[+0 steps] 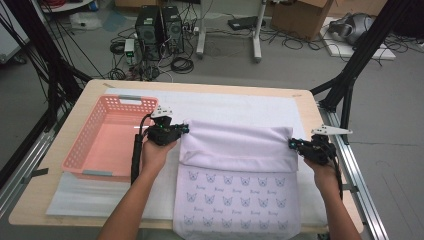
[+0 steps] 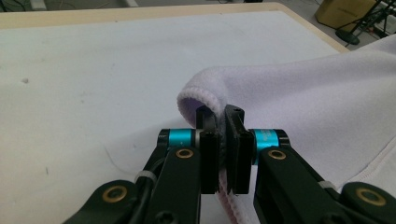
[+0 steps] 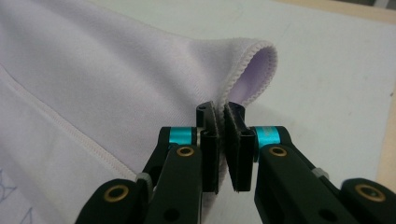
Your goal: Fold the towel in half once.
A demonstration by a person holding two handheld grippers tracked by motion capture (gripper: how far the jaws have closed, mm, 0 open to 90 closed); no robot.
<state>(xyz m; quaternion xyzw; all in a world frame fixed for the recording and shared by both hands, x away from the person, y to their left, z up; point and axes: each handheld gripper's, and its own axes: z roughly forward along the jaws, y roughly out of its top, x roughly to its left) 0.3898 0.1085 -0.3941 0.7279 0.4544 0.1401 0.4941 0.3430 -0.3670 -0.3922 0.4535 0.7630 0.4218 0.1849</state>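
A pale lilac cloth (image 1: 235,150) with a small cat-face print lies on the white mat, its far part folded over toward the person. My left gripper (image 1: 184,129) is shut on the cloth's left corner (image 2: 205,93), the stitched hem pinched between the pads. My right gripper (image 1: 292,144) is shut on the right corner (image 3: 254,60), the hem curling up past its jaws. Both corners are lifted a little off the mat. The printed side (image 1: 235,197) shows near the table's front edge.
A pink slotted basket (image 1: 80,150) stands at the left of the wooden table (image 1: 305,107), close beside my left hand. A white mat (image 1: 230,102) covers most of the top. Black frame legs, computers and cables stand beyond the far edge.
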